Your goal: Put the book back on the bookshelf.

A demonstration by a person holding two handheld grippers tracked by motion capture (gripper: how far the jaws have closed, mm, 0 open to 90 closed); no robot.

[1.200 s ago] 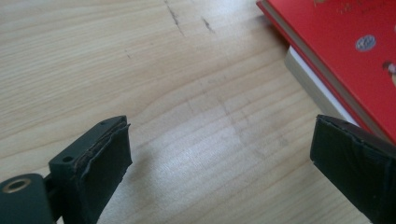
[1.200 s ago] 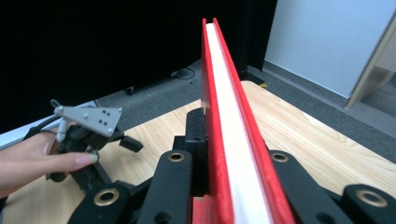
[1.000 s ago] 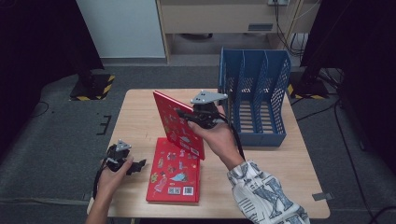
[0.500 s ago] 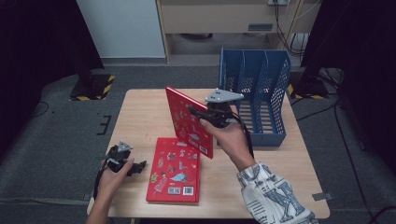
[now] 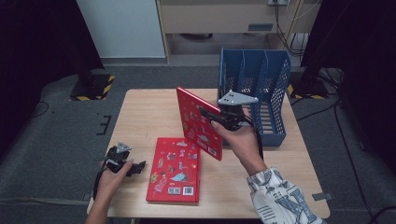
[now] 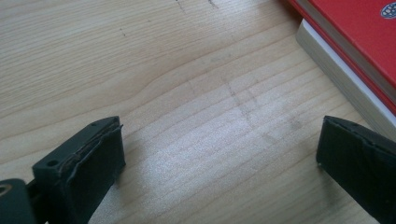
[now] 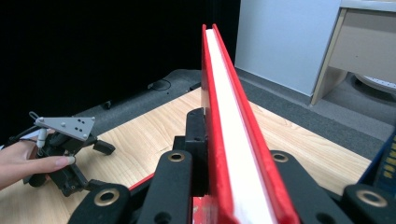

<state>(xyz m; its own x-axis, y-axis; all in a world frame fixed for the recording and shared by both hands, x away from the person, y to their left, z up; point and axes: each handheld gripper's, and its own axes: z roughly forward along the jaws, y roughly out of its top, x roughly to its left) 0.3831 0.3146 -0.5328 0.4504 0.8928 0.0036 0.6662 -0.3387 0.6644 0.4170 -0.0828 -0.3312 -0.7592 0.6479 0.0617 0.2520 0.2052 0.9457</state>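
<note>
- The right gripper (image 5: 219,117) pinched an upright red book (image 5: 200,122) above the table (image 5: 149,107), left of the blue file rack (image 5: 254,74).
- The left gripper (image 5: 133,167) rested spread beside the flat red book (image 5: 175,170).

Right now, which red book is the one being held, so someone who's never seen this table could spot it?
Start at the blue file rack at the table's far right. Just left of it, the right gripper clamps a red book on edge above the table. The other red book lies flat.
</note>
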